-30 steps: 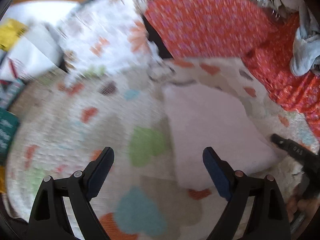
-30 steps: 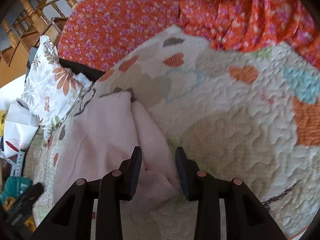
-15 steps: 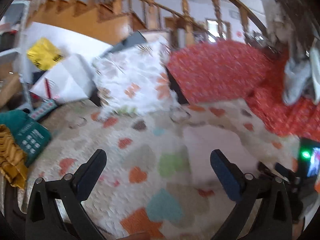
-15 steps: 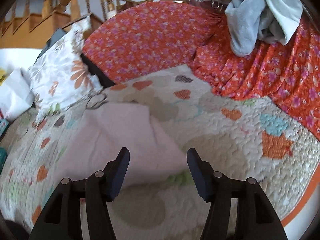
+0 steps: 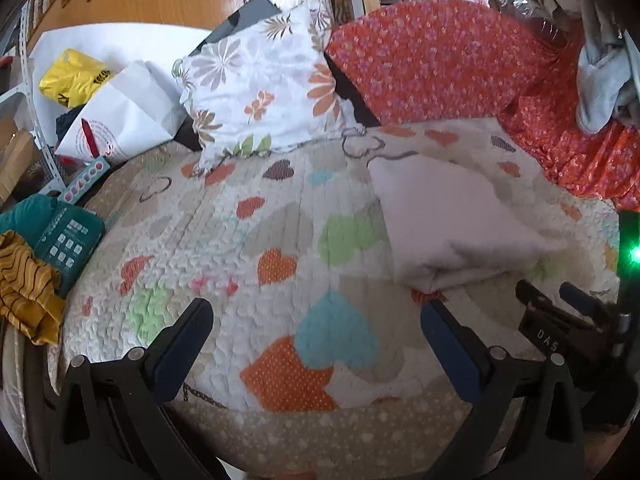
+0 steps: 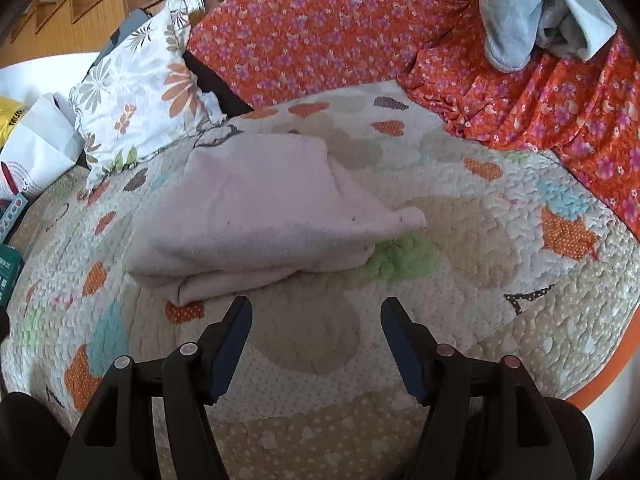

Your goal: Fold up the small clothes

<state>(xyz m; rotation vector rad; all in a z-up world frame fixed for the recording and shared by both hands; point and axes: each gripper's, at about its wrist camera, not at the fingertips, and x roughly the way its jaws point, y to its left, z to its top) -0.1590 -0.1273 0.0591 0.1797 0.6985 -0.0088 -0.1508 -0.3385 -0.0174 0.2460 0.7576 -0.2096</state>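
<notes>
Lying folded on the heart-patterned quilt (image 6: 460,248), the pale pink garment (image 6: 256,216) looks soft, light and limp; it would best be taken at a corner or along the doubled near edge. The left claw (image 5: 316,344) hovers wide open and empty to its left; the right claw (image 6: 316,332), open and empty, hovers just short of its near edge.

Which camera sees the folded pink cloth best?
The right wrist view: the pink cloth lies whole and central, just beyond the open right gripper. The left wrist view shows it off to the right, at a slant.
</notes>
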